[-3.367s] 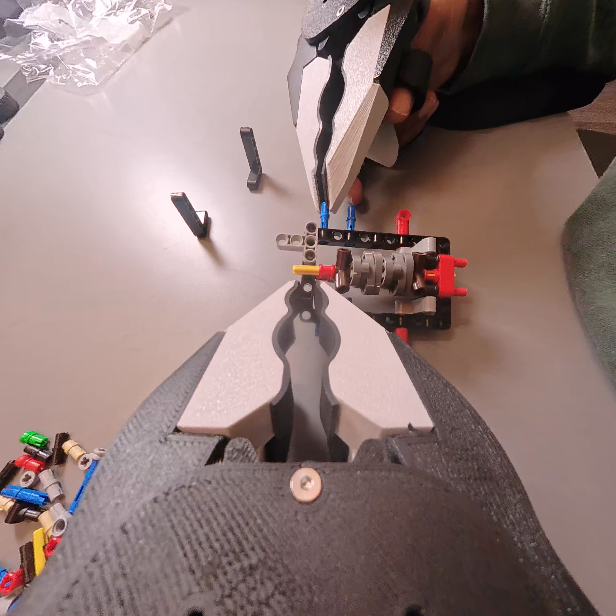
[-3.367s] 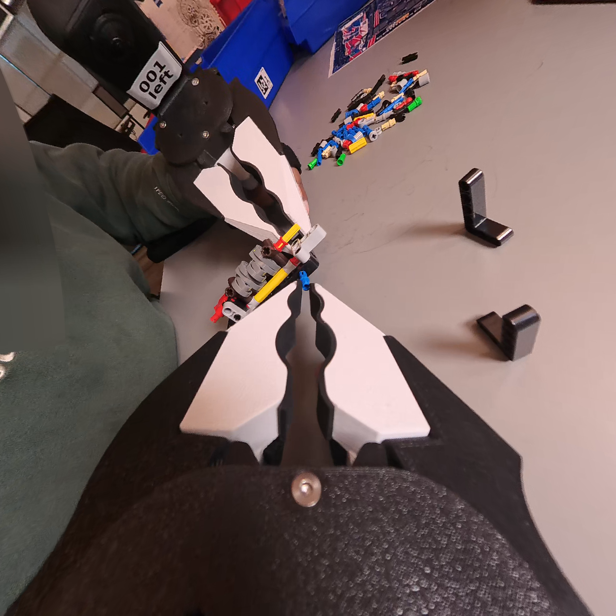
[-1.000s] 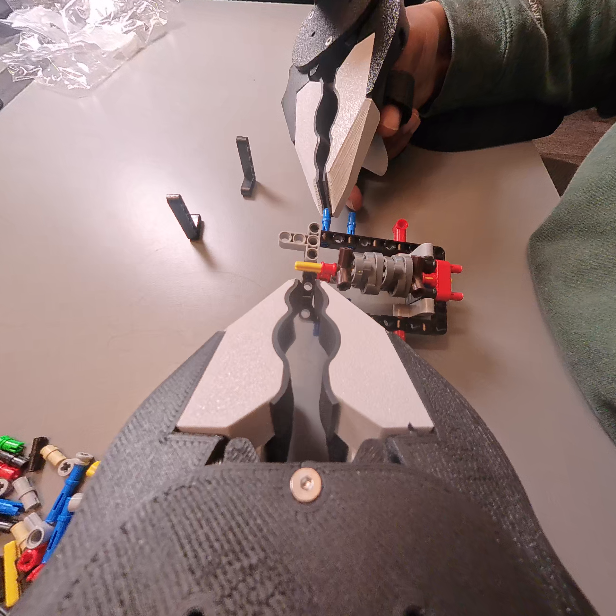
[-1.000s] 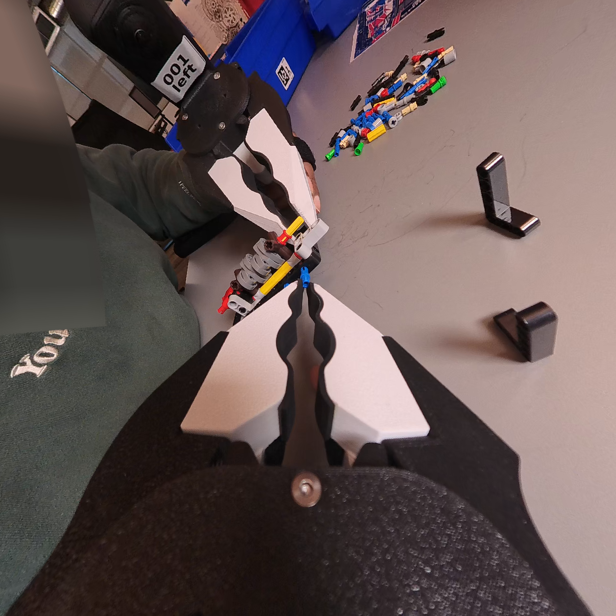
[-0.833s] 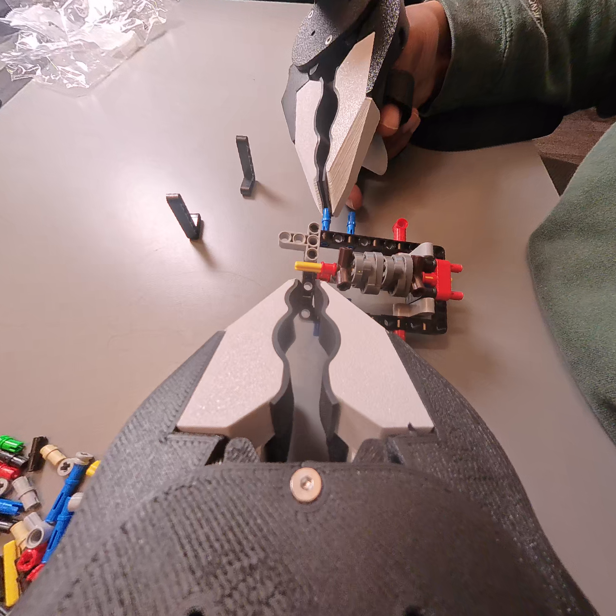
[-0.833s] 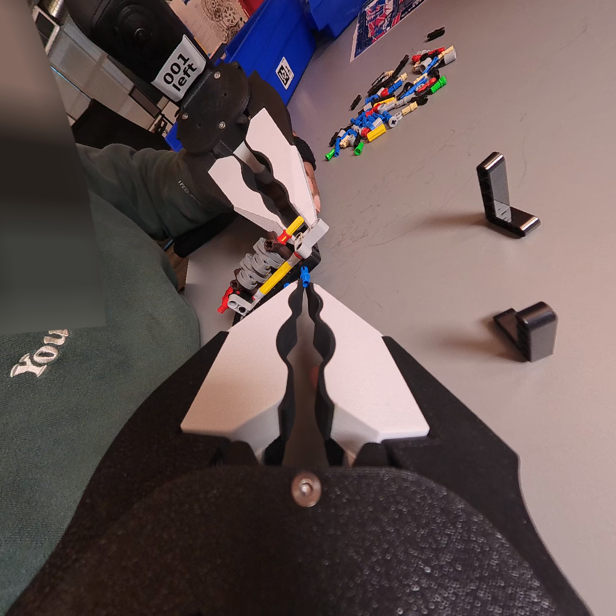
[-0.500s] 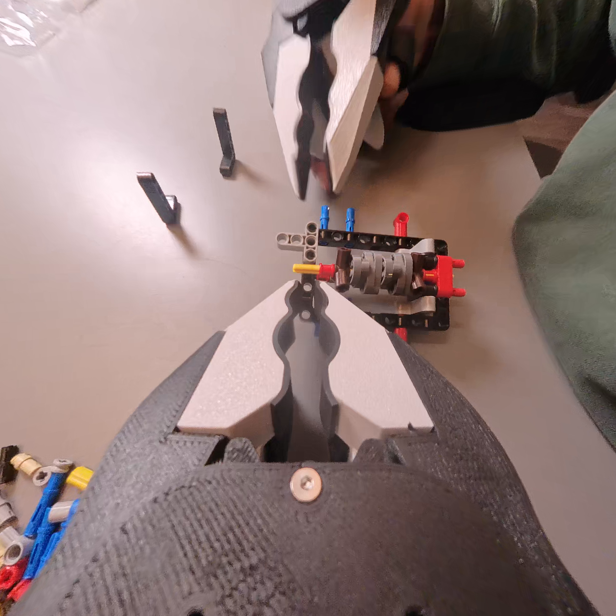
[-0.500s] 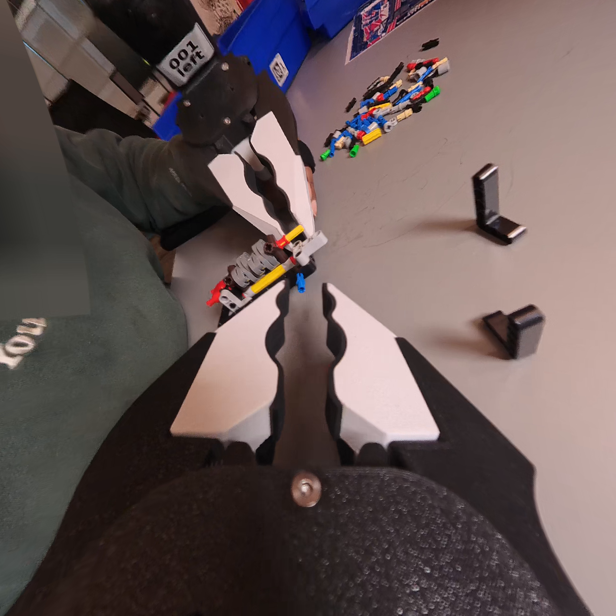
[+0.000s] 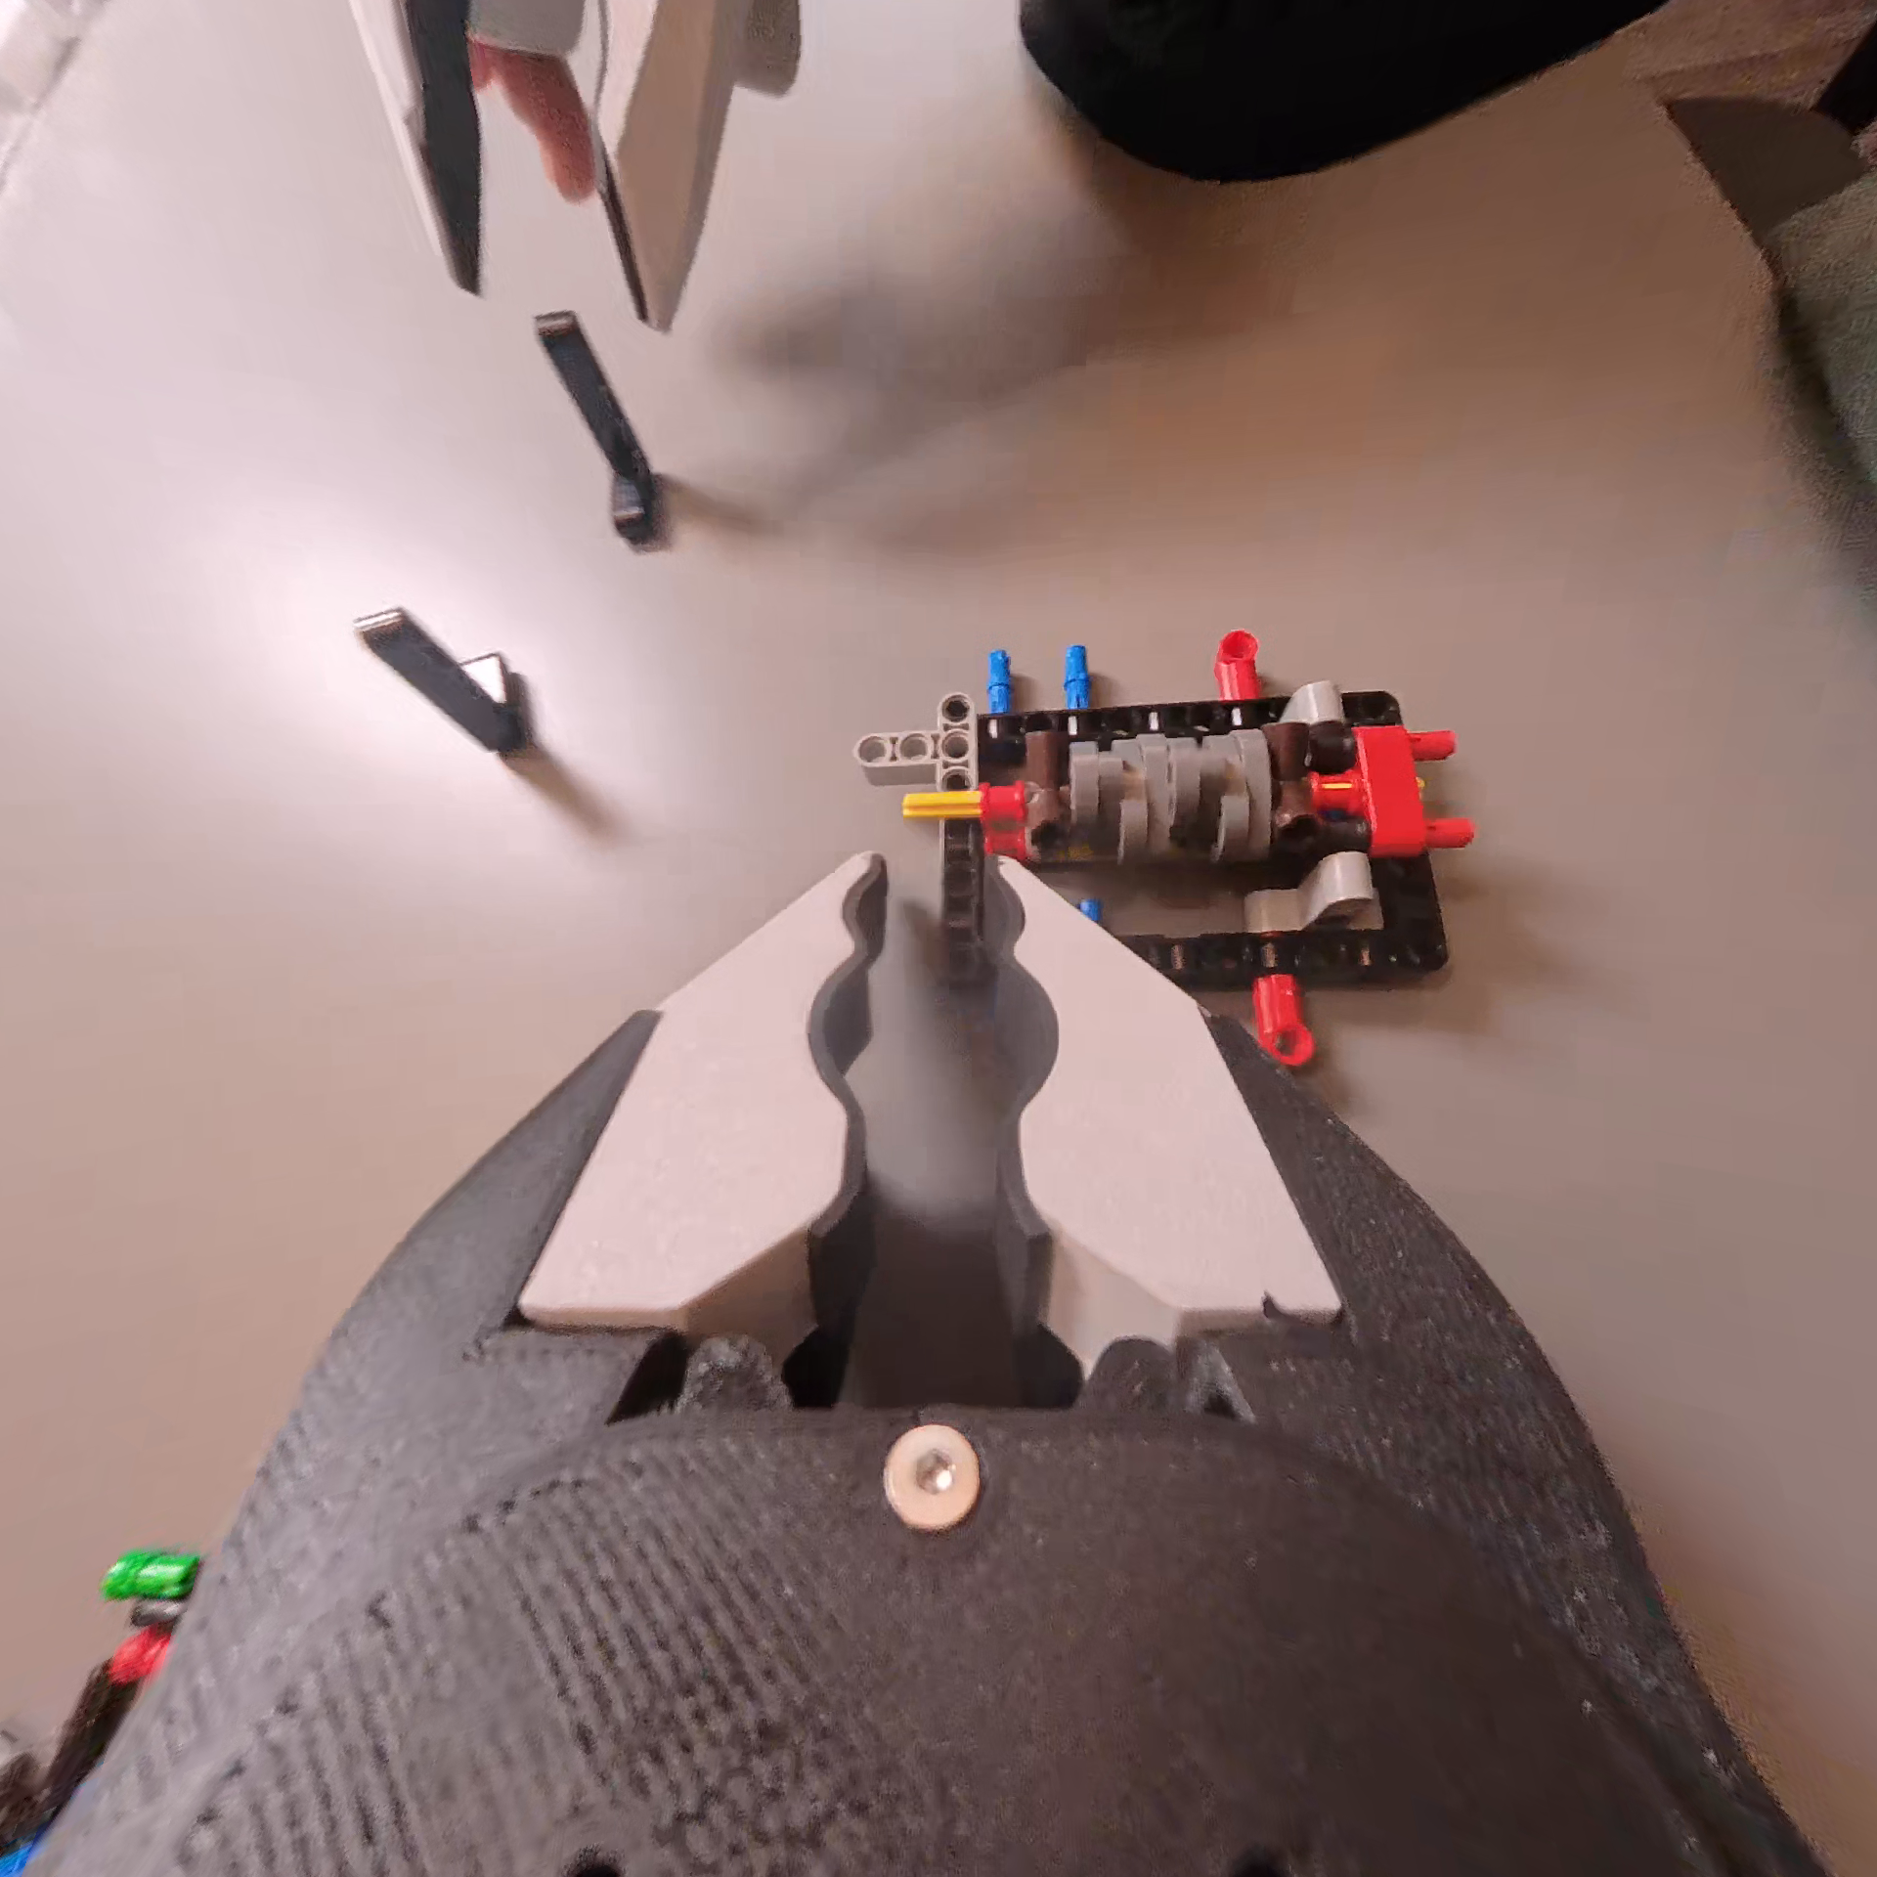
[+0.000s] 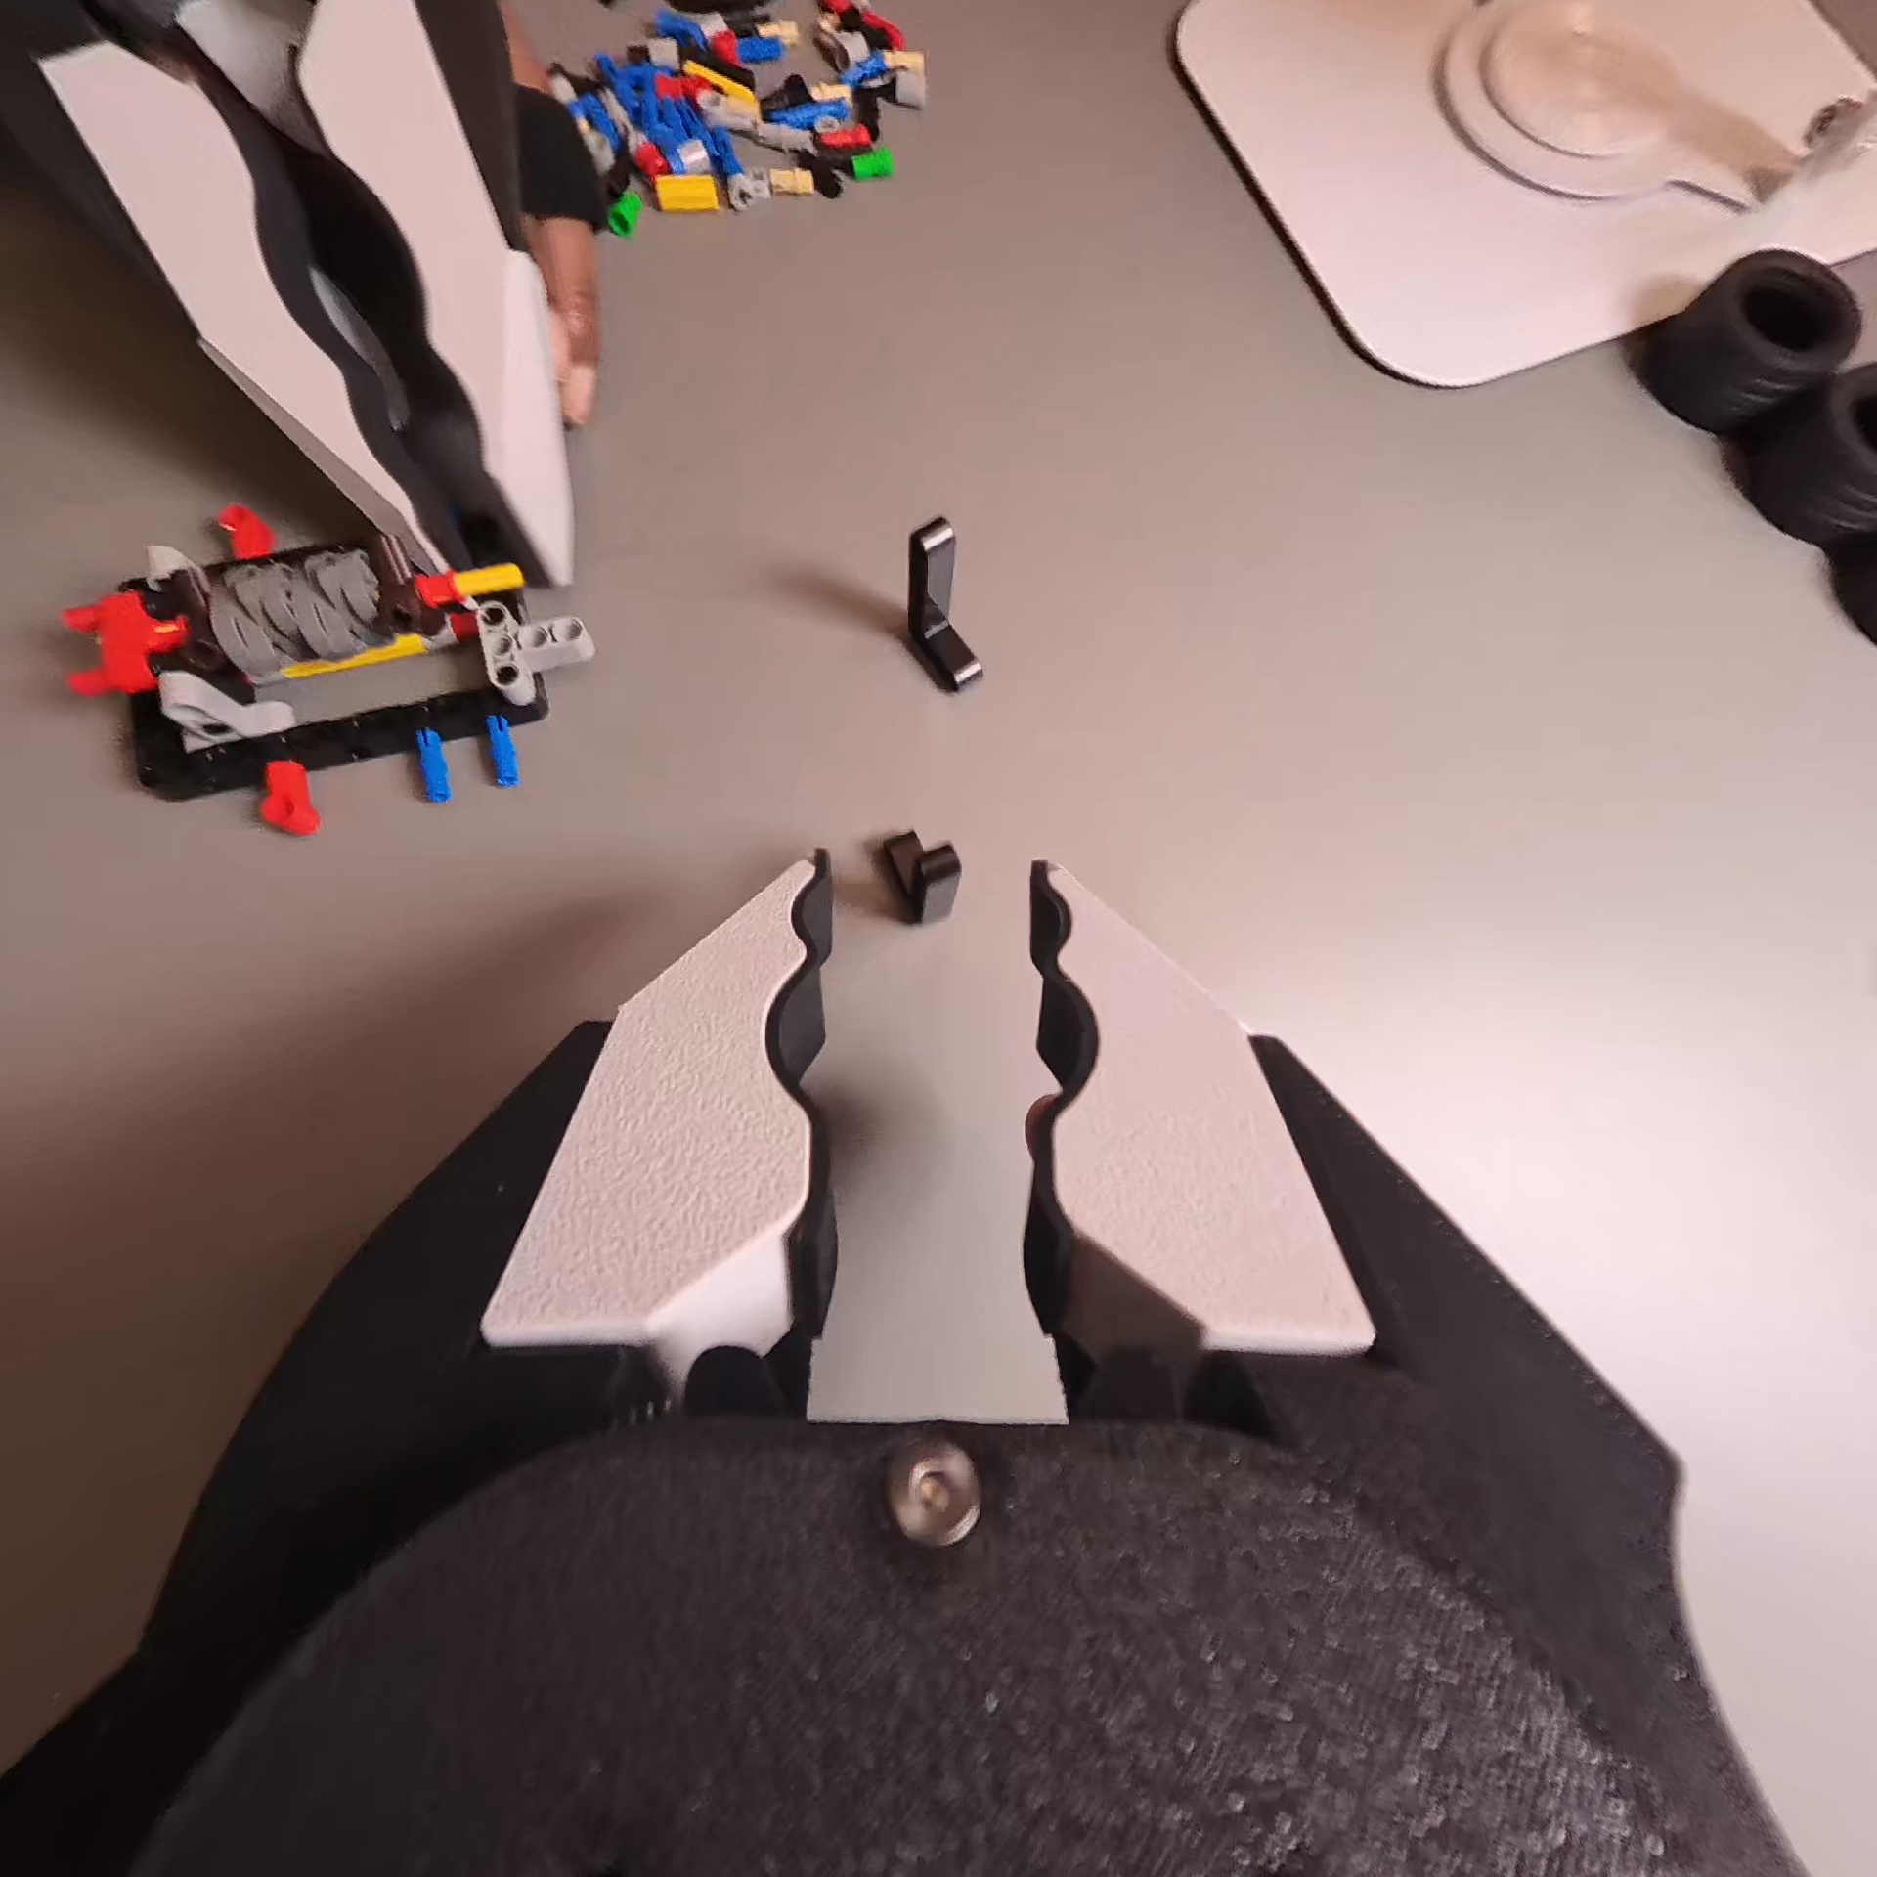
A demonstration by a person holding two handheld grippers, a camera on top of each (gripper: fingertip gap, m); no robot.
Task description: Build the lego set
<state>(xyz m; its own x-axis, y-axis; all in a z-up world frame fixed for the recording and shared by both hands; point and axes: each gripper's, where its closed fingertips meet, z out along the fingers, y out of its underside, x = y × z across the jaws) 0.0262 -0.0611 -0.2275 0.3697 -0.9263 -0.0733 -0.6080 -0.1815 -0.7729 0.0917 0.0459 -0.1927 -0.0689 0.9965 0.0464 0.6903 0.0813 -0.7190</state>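
Note:
The part-built Lego assembly (image 9: pixel 1199 802) is a black frame with a grey spiral gear, red ends and blue pins, lying flat on the table. It also shows in the right wrist view (image 10: pixel 305 650). My left gripper (image 9: pixel 940 863) is open a little, its fingers on either side of the frame's black end beam (image 9: pixel 960 914). My right gripper (image 10: pixel 929 863) is open and empty, low over the table, with a small black L-shaped piece (image 10: pixel 922 879) just ahead between its tips. A second black L-shaped piece (image 10: pixel 940 609) stands farther on. The right gripper (image 9: pixel 559 152) also shows at the top of the left wrist view.
A pile of loose coloured Lego parts (image 10: pixel 731 112) lies behind the left gripper. A white flat stand (image 10: pixel 1473 203) and black tyres (image 10: pixel 1767 335) are at the far right. A person's dark sleeve (image 9: pixel 1320 71) reaches over the table's far side.
My right gripper has let go of the blue pin on the frame, opened, and swung away to the black L-shaped pieces. My left gripper has loosened its hold on the end beam.

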